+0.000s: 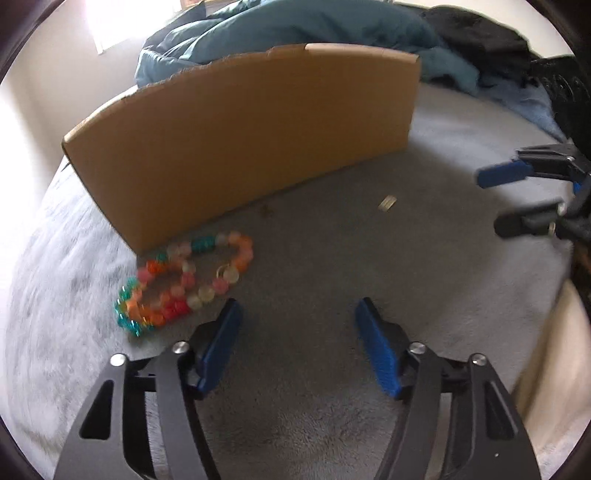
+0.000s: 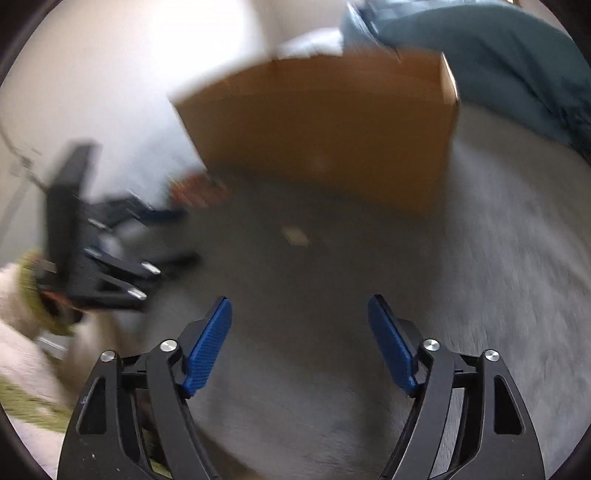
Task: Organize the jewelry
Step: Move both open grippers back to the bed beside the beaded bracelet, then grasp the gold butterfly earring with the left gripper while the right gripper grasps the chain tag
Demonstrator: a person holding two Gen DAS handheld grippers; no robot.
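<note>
A heap of bead strands [image 1: 184,280] in orange, pink, teal and pale tones lies on the grey blanket [image 1: 314,240], touching the near corner of a cardboard box [image 1: 243,136]. My left gripper [image 1: 297,308] is open, with bare blanket between its blue pads; the beads lie just left of its left finger [image 1: 221,343]. The right gripper [image 1: 491,199] shows at the right edge of the left wrist view, jaws apart. In the blurred right wrist view my right gripper [image 2: 299,306] is open over bare blanket, with the box [image 2: 325,129] ahead and the beads [image 2: 195,188] a smear at far left.
A small pale scrap [image 1: 387,202] lies on the blanket in front of the box; it shows as a blur [image 2: 295,236] in the right wrist view. A teal duvet [image 1: 295,29] and dark clothing [image 1: 480,37] are piled behind the box. The bed edge drops off at right.
</note>
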